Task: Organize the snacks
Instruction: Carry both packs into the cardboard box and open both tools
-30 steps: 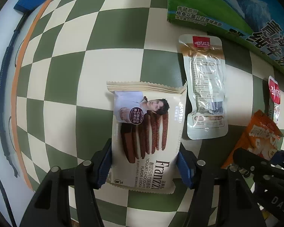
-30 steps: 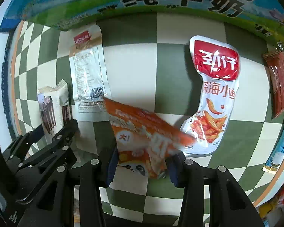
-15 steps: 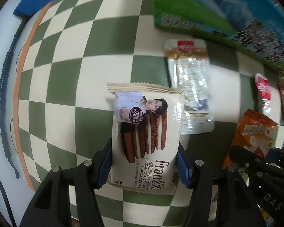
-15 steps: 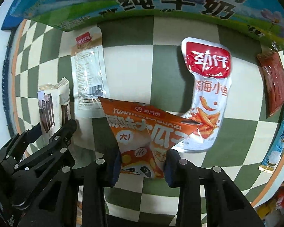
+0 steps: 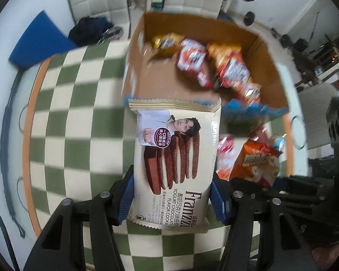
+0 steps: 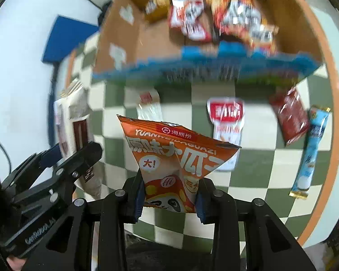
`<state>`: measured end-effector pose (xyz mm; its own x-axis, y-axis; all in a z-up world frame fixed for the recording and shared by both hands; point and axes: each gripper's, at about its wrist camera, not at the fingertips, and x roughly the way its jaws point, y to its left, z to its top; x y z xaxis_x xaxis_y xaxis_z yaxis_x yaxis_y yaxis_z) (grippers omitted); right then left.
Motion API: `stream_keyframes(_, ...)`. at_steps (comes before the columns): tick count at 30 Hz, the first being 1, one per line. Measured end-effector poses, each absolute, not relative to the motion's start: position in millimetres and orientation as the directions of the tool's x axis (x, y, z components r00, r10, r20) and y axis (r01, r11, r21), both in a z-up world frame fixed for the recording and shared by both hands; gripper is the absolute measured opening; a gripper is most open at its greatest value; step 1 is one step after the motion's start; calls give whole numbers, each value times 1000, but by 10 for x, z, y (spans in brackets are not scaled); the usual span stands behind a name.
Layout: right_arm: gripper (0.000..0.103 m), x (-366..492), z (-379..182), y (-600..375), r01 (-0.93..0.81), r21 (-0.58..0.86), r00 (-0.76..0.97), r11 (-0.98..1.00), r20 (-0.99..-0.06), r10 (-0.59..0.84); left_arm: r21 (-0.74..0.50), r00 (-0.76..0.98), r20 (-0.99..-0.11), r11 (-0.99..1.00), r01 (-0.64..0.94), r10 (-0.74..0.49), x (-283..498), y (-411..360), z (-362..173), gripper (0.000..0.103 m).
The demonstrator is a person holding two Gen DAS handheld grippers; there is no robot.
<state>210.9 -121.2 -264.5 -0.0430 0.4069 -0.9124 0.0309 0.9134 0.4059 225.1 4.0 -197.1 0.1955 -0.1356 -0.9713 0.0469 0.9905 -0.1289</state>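
The left claw (image 5: 171, 197) gripped a cream cookie packet (image 5: 174, 158) and the right claw (image 6: 169, 197), its jaws having just narrowed, pinched an orange snack bag (image 6: 171, 158), both held above the checkered surface (image 5: 63, 122) before a cardboard box (image 5: 147, 74) holding snacks

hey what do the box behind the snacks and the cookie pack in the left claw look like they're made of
Box: corrugated cardboard by the look, plain matte brown inside, with a blue and green printed outer face. Motion blur hides finer detail.

Cookie pack: likely thin plastic film with a smooth, slightly satin cream finish; its top seal is crimped and zigzag cut. The left claw pinches its sides.
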Motion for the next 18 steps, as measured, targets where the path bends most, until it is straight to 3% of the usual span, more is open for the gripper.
stream_keyframes(8, 38, 2700, -2123, -1494, 31, 409, 51, 912, -912, 407, -204, 177, -962, 978, 44, -208, 3199, 139, -1835, 56)
stream_keyframes(18, 38, 3671, -2344, -1630, 76, 344, 71, 936, -938, 339, -281, -52, -958, 959, -38, -283, 4223, 111, -2397, 57)
